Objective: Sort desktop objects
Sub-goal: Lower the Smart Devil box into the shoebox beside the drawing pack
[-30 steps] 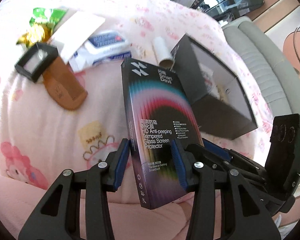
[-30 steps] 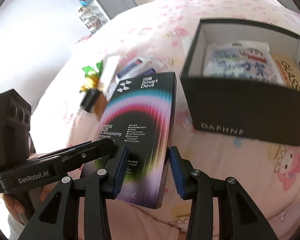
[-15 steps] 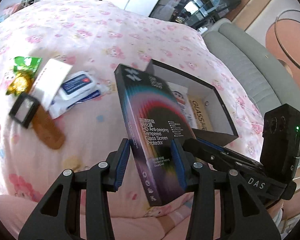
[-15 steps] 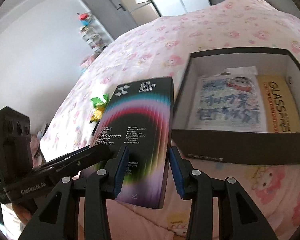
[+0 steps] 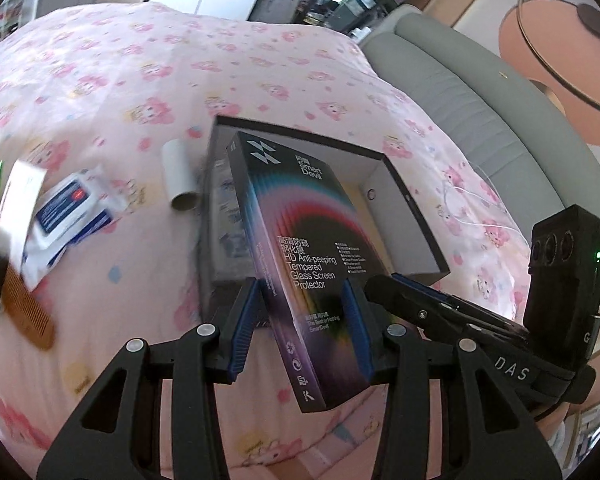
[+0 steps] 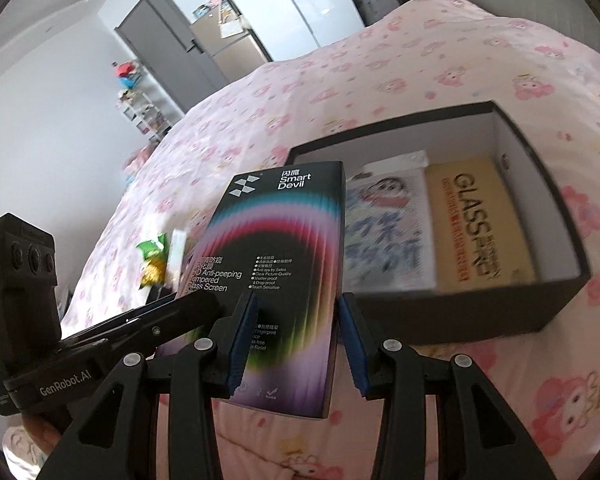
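1. While both the left gripper (image 5: 300,320) and right gripper (image 6: 292,336) clamp their jaws on it, the black rainbow-printed "Smart Devil" "HD Anti-peeping Tempered Glass Screen Protector" box (image 5: 296,256) hangs tilted above the pink bed (image 5: 132,88).
2. Behind it, the open black cardboard box (image 6: 556,196) holds a yellow "GLASS" pack (image 6: 476,224).

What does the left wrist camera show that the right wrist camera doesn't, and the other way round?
Only the left wrist view shows the wipes pack, the cardboard tube, the brown comb and the grey sofa. Only the right wrist view shows what lies inside the black box: a cartoon packet and a yellow GLASS box, plus the grey cabinets behind. Both show the screen protector box, gripped by both tools, the black box and the pink bedspread.
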Motion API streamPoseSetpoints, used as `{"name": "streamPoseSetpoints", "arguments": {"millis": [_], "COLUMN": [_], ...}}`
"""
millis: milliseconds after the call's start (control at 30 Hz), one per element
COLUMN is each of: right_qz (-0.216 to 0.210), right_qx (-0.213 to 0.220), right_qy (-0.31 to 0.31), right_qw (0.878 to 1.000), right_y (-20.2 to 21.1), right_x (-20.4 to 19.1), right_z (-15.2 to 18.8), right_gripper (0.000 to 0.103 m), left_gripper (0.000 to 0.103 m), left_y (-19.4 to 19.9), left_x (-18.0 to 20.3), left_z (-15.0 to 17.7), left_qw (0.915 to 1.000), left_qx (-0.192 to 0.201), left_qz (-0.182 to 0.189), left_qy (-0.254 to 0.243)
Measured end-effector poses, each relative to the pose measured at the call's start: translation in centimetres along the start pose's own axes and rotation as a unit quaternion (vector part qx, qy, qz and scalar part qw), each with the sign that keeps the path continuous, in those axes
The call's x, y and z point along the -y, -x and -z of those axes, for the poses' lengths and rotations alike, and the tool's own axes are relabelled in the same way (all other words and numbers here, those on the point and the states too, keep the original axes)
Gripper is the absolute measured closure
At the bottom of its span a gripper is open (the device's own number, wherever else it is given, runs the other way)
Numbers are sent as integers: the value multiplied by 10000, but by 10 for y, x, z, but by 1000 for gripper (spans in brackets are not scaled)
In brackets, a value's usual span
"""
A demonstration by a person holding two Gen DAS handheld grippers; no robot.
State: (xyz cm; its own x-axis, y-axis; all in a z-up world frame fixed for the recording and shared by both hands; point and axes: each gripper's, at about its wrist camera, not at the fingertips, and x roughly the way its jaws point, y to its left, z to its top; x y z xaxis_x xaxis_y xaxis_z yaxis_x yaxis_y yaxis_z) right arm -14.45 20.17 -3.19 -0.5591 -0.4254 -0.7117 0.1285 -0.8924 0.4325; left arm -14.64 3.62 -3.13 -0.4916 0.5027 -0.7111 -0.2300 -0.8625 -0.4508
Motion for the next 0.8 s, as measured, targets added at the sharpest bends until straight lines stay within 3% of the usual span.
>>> {"name": "streamPoseSetpoints", "arguments": {"millis": [200,367,533,800], "right_qz": [375,507,265,714], "right_qx": [59,12,-180,-615], "right_qy": [287,217,-367,-700], "right_qw": [9989,9985,9988,9931], "right_y": [-3,-18,-30,-48], "right_x": [12,38,78,108], "right_z": [-46,-69,-64,-55], "right_gripper": [65,65,65,65], "left_gripper": [60,60,60,60], "left_y": [-32,-67,-102,-153], "left_x": [18,21,17,13], "left_z": [-39,-59,-60,-49], "left_qw": [10000,9998,9981,9929], "left_qx": [56,-160,-438,-942], "left_qz": [40,107,251,380], "left_qy": [13,111,341,624]}}
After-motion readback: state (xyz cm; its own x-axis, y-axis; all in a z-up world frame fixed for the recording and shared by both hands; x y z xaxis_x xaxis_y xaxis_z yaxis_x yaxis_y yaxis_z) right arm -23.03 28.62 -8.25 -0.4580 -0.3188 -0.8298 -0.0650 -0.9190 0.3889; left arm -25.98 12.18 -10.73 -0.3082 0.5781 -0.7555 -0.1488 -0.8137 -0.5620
